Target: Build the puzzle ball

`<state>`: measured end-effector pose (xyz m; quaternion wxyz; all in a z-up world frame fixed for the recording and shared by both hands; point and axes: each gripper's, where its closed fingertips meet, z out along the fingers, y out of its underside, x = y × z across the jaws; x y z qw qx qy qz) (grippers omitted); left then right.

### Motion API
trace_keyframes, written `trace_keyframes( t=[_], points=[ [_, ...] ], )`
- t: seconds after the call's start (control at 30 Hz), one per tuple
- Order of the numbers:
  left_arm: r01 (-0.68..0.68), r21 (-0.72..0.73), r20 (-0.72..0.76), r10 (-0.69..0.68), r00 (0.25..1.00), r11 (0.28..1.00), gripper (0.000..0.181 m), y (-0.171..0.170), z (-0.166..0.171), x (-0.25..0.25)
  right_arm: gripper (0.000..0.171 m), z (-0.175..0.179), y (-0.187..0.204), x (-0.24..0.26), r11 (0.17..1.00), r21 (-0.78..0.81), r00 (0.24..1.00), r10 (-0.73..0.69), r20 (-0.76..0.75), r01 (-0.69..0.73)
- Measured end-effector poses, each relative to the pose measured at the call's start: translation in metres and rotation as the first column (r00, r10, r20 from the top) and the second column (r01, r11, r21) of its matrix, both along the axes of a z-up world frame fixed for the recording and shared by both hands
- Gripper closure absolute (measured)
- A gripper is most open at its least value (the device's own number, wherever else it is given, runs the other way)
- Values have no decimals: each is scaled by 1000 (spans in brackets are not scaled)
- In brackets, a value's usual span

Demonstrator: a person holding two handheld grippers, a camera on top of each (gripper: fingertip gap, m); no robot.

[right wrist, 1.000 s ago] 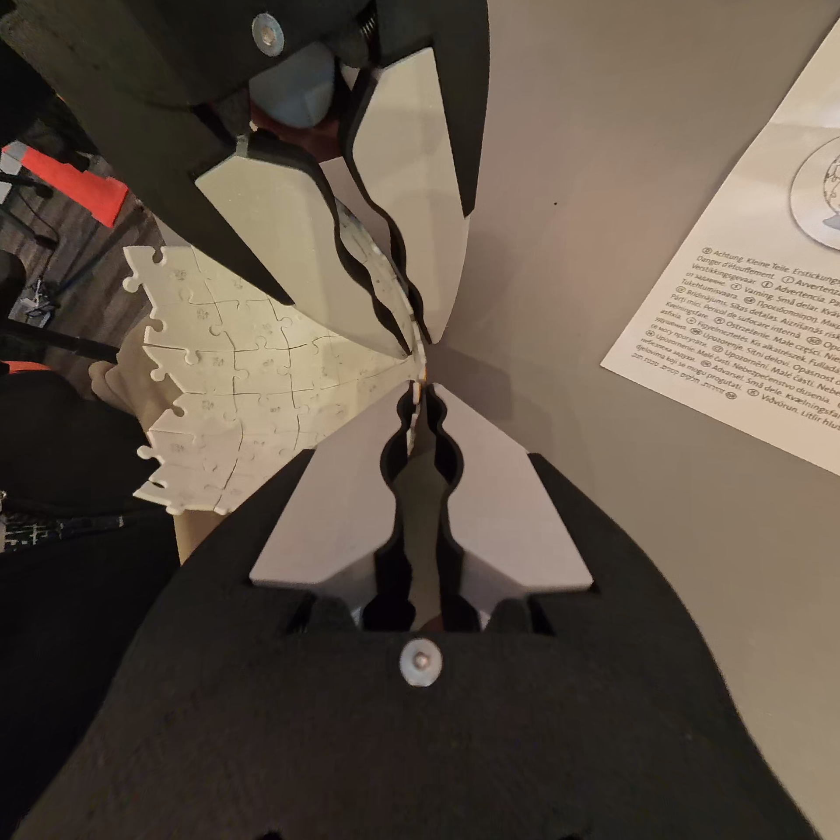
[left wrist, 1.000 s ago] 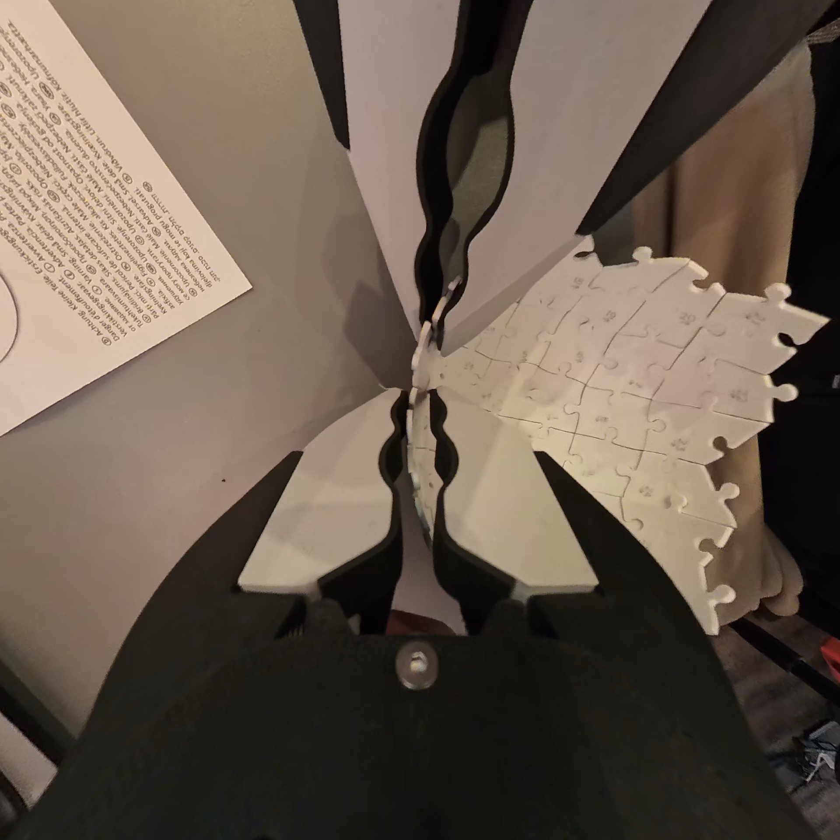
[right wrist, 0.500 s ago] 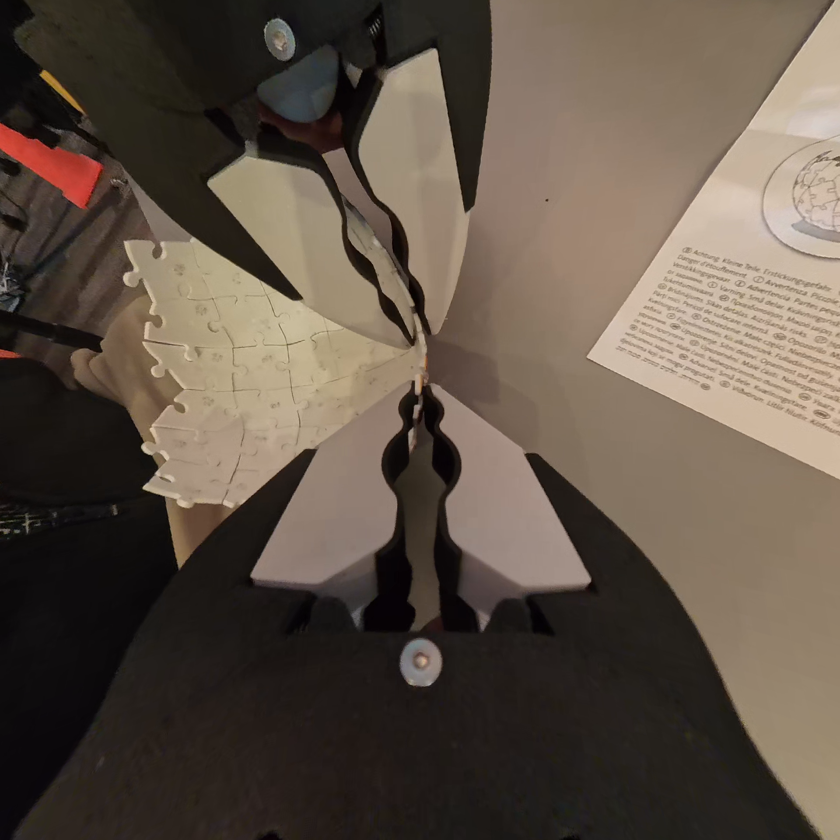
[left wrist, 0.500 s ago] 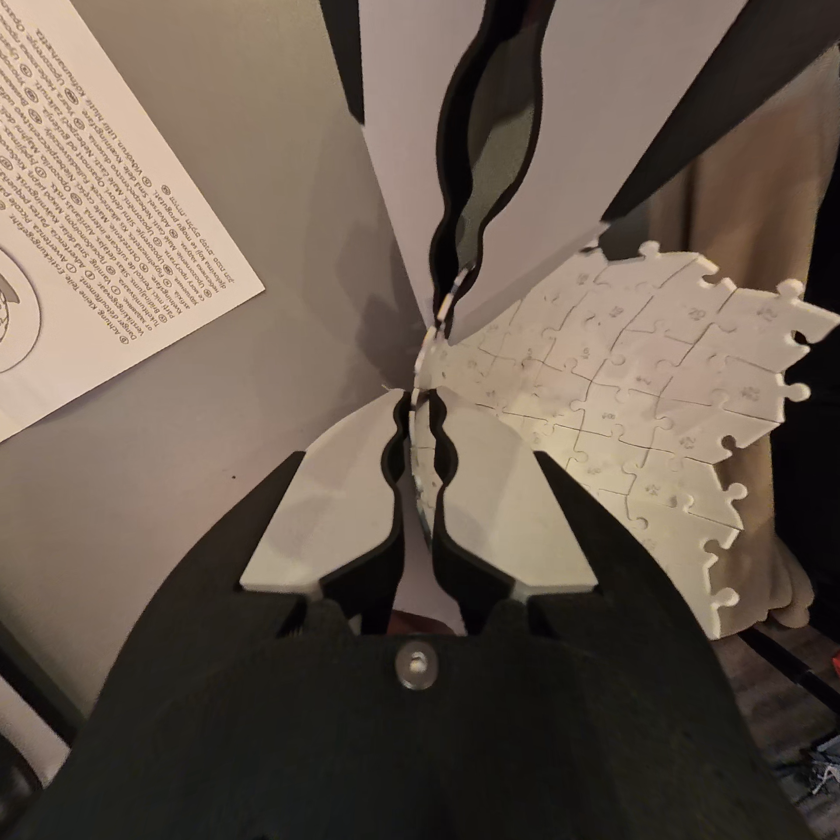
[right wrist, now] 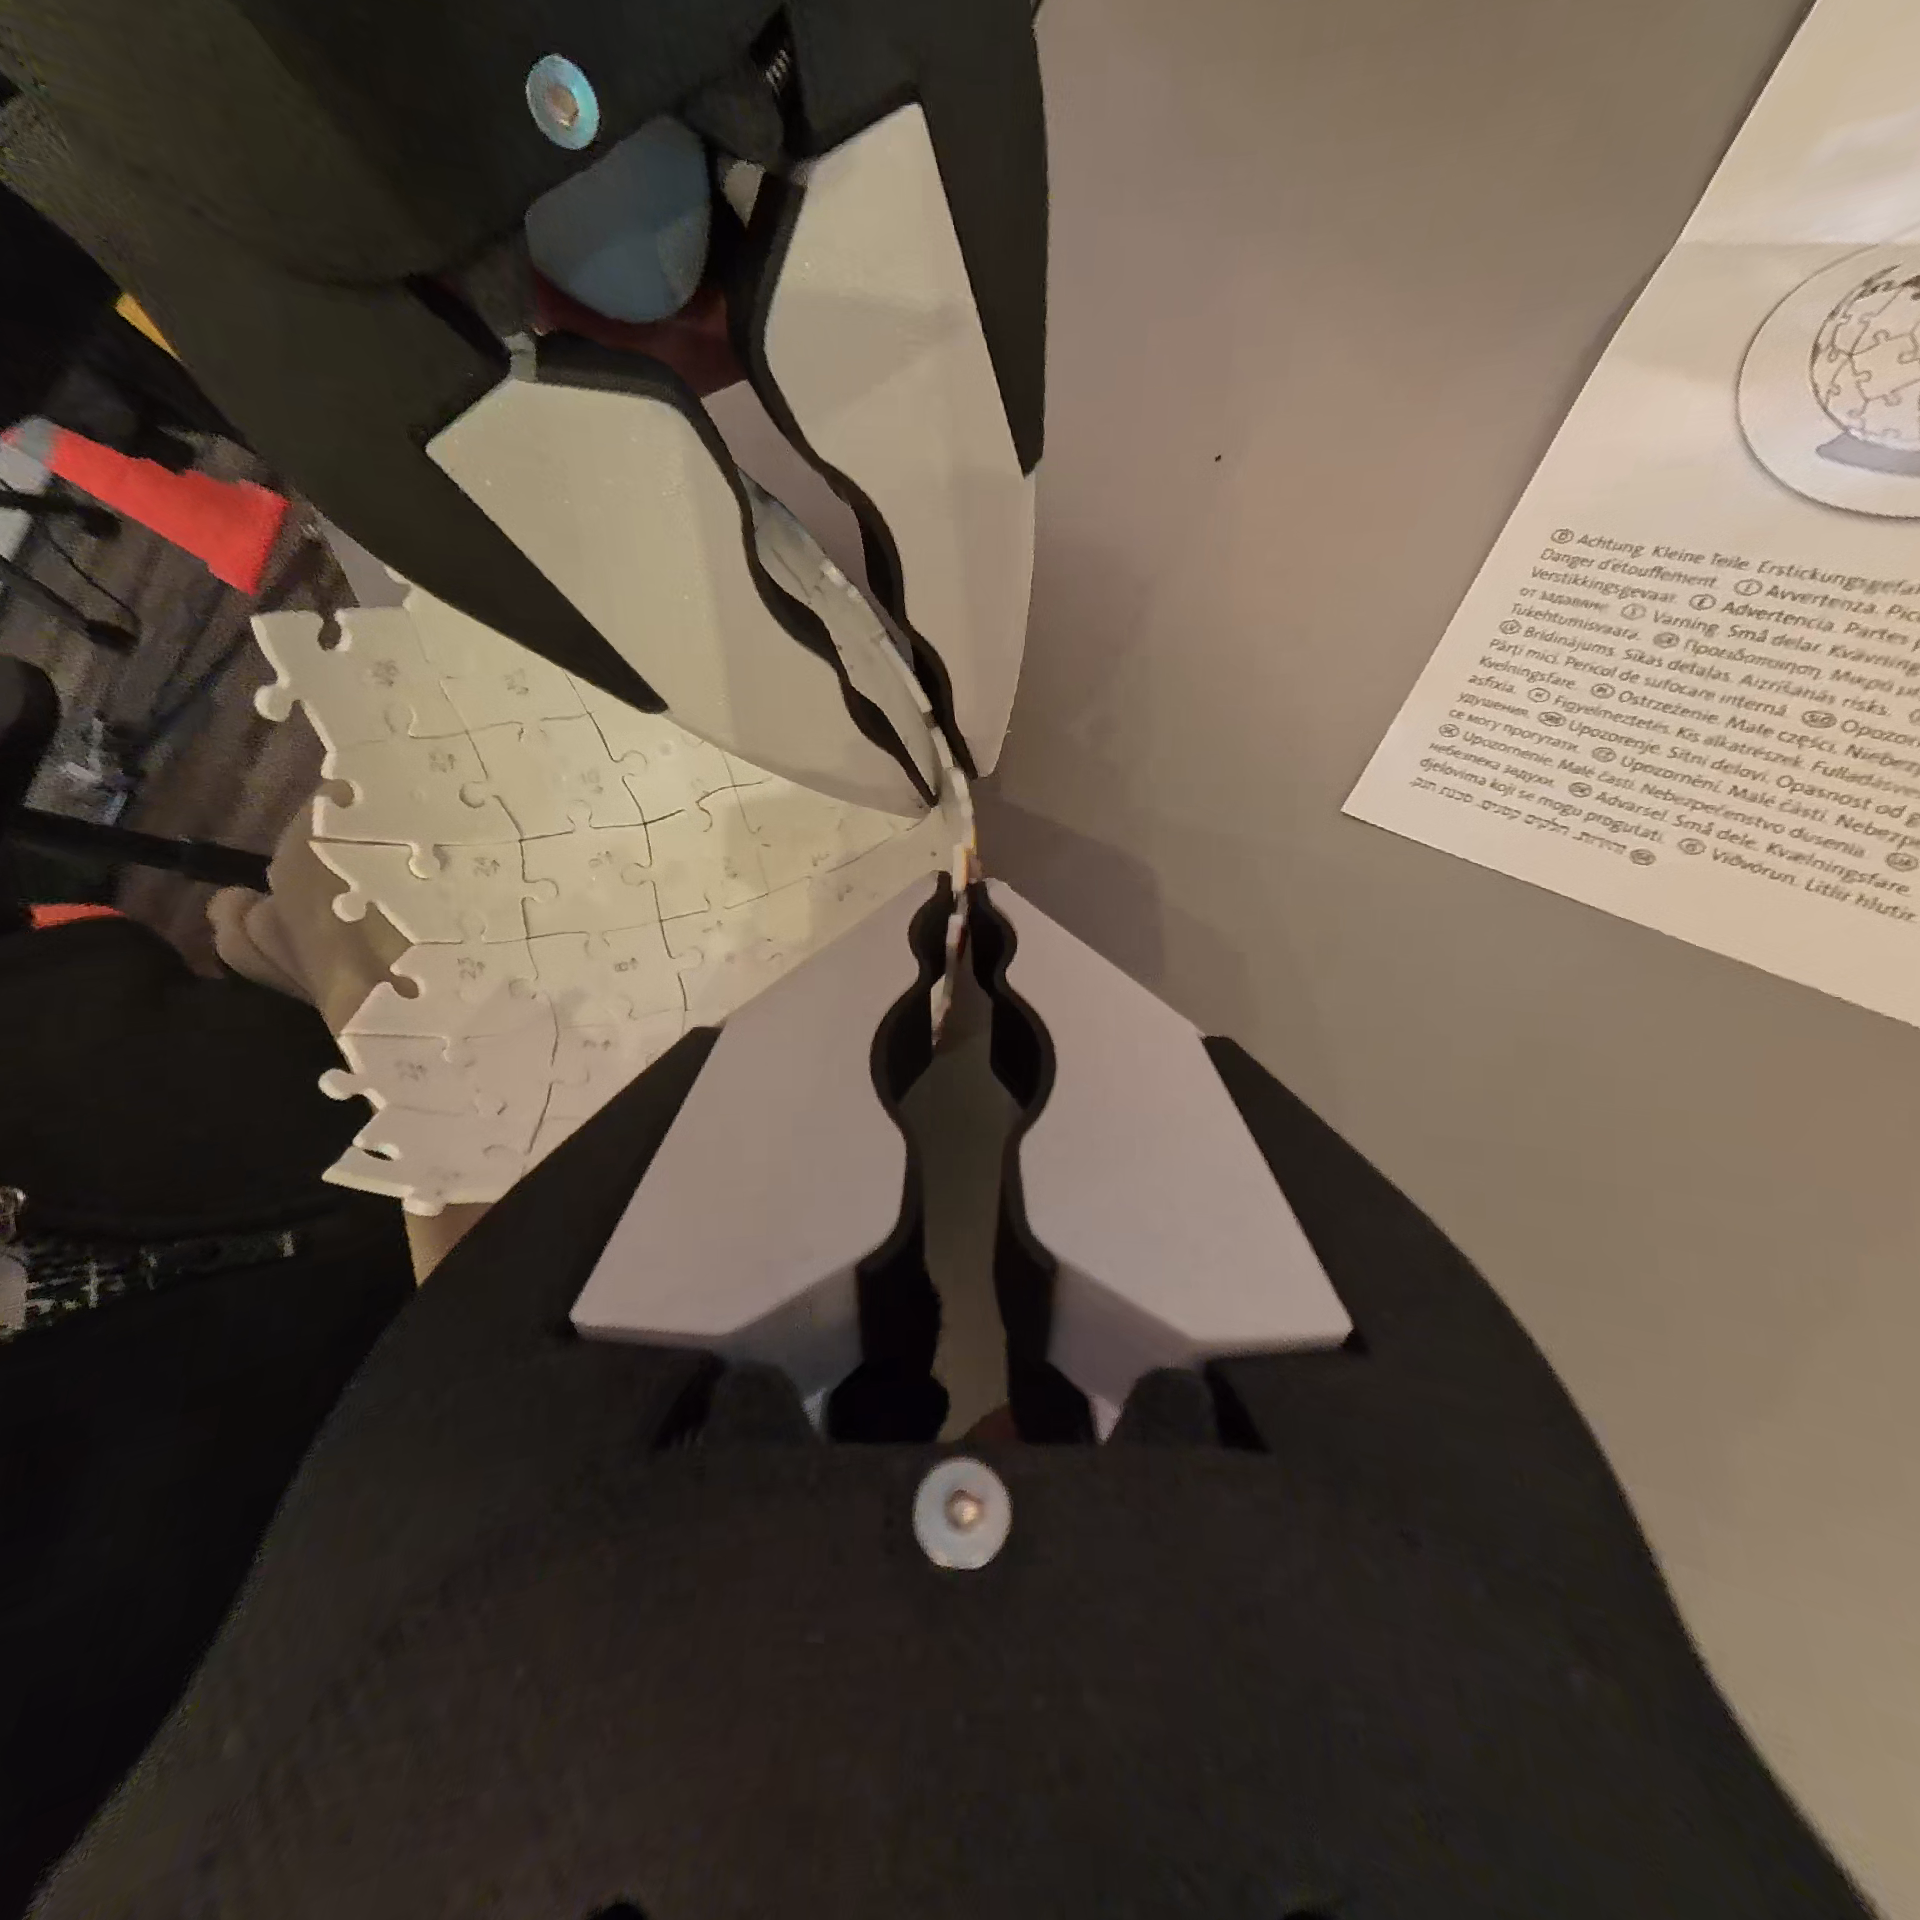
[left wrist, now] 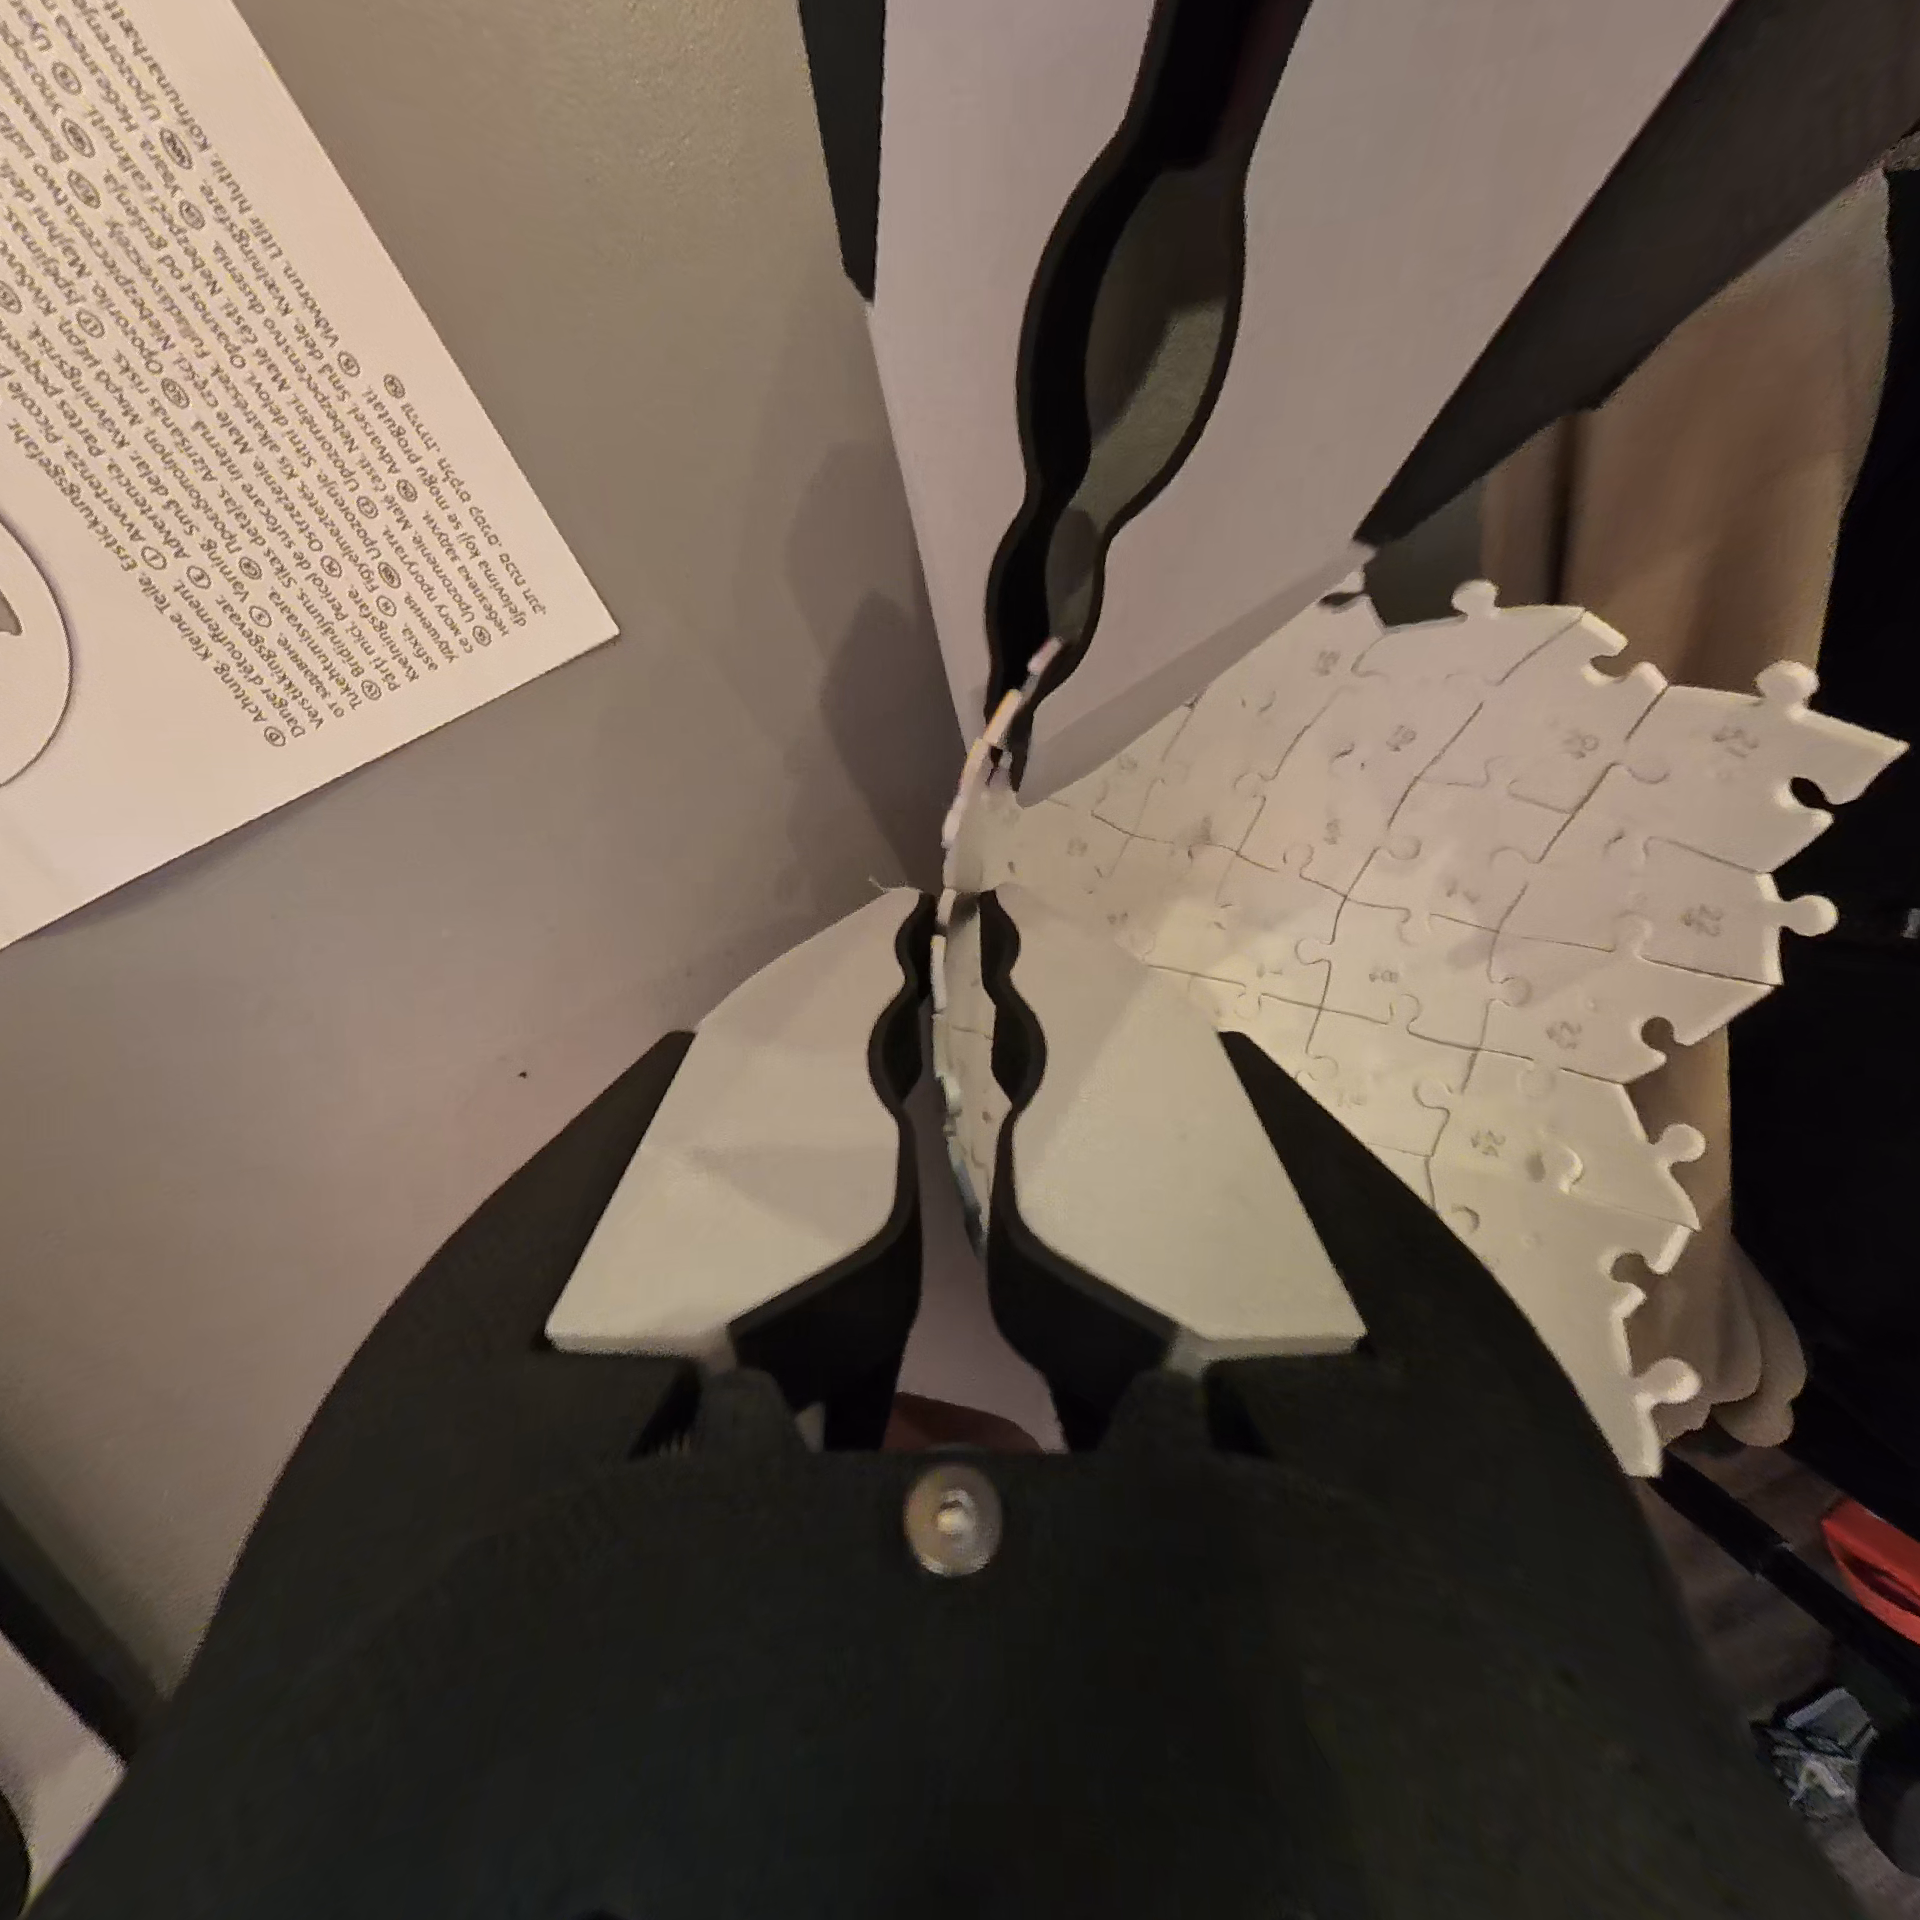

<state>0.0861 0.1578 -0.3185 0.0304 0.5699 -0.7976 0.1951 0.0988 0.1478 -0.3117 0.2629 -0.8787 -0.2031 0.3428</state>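
The half-built puzzle ball is a curved white shell of joined pieces, its inner side facing both cameras, held in the air beyond the grey table's edge. My left gripper is shut on the shell's rim, seen edge-on. My right gripper comes in from the top of the left wrist view and pinches the same rim just above it. In the right wrist view the shell fans out to the left. There my right gripper is shut on the rim, and my left gripper reaches down from above, tips almost touching.
A white printed instruction sheet lies on the table and also shows in the right wrist view. Beige cloth and dark floor with a red object lie past the table edge. My left and right fingertips are right by each other.
Both grippers and the shell have drifted slightly over the table, so the sheet has slid a little in both views. Both grips on the rim are unchanged.
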Motion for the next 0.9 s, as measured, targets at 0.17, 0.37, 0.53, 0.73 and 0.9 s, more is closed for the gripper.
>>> trace_keyframes(
  t=[0.17,0.37,0.53,0.73,0.9],
  points=[
    [-25,-54,23,26,999,998,174,-5,4,5,156,-3,3,-1,1000,13,1000,-9,24,9],
    [-27,-44,29,29,999,999,174,-5,4,7,170,-2,0,-2,999,31,999,14,37,-16],
    [-21,-39,39,22,999,999,175,-6,5,8,169,-2,-3,-1,997,48,996,49,69,-53],
    [-32,-31,47,33,998,999,175,-4,5,9,170,-2,-1,0,998,39,998,39,46,-40],
    [-34,-31,44,35,998,999,174,-5,4,8,161,-2,-4,3,999,27,997,44,63,-46]
  ],
)
